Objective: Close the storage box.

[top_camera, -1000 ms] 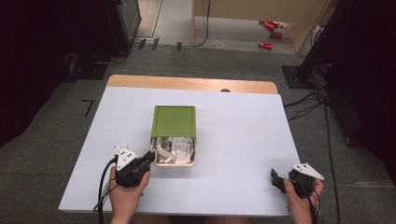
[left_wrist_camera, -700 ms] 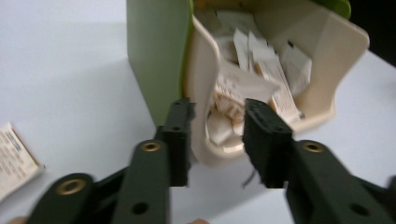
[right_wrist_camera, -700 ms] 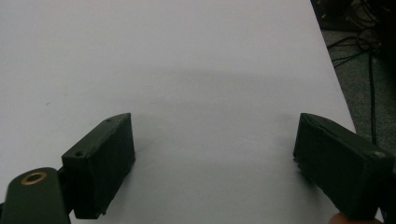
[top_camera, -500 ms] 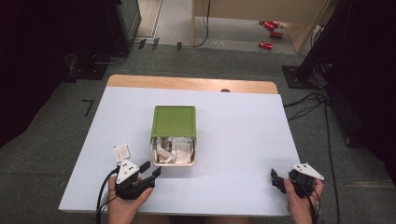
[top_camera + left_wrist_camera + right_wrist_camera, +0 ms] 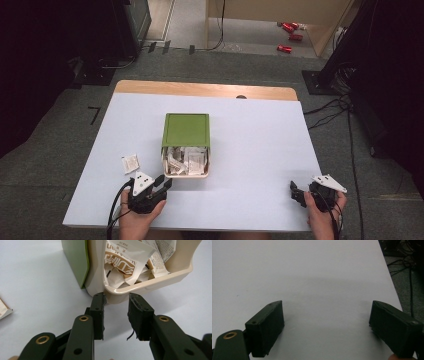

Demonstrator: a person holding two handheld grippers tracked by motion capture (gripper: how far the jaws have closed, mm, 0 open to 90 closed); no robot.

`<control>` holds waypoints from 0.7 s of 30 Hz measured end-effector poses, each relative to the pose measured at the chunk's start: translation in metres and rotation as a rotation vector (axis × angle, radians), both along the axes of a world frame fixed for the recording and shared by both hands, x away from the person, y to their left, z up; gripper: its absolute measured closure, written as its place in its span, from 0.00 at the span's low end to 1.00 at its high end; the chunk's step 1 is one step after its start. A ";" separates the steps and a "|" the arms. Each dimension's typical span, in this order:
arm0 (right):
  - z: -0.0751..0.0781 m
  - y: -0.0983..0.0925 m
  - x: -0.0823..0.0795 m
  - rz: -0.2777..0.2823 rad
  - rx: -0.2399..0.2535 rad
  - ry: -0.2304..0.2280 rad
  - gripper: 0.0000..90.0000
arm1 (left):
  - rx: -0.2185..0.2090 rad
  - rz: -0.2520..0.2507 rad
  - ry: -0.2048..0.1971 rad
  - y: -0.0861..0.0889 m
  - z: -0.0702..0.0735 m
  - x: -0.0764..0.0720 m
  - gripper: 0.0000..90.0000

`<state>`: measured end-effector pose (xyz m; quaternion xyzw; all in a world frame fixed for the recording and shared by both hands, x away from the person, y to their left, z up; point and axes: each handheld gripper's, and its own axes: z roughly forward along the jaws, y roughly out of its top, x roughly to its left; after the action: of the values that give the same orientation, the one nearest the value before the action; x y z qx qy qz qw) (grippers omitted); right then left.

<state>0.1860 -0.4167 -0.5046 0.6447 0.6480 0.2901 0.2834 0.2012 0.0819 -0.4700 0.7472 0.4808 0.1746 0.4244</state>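
High view: a cream plastic box [image 5: 186, 161] with a flat green lid [image 5: 185, 130] slid toward the far edge sits mid-worktop, its open near end stuffed with white paper sachets [image 5: 186, 159]. One sachet [image 5: 130, 163] already lies alone on the white worktop [image 5: 260, 140], left of the box toward the near-left corner; by my reading one packet is out and many are left inside. The left claw [image 5: 165, 183] rests just before the box's near-left corner, and the right claw [image 5: 295, 191] waits near the near-right corner, well apart from the box.

Left gripper view: the left claw has just been closing a little, yet its jaws stand apart with nothing between them, their tips at the box's rounded near rim. That rim is glossy and smooth; the sachets are crinkled, matte, printed in brown. The lid's edge is a flat olive slab. The loose sachet's corner peeks in at the left.

Right gripper view: the right claw's jaws gape wide over bare, smooth worktop, empty.
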 end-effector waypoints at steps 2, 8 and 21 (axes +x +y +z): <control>0.000 0.000 0.000 -0.001 0.001 0.001 0.13 | 0.002 0.008 -0.001 0.000 0.000 0.002 0.75; 0.000 0.000 0.000 -0.001 0.001 0.001 0.13 | 0.001 0.029 0.003 -0.002 0.001 0.010 0.81; 0.000 0.000 0.000 -0.002 0.001 0.001 0.13 | -0.002 0.056 0.018 -0.004 0.002 0.024 0.86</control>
<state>0.1859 -0.4164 -0.5046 0.6455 0.6475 0.2899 0.2830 0.2254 0.0778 -0.4684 0.7346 0.5054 0.1791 0.4157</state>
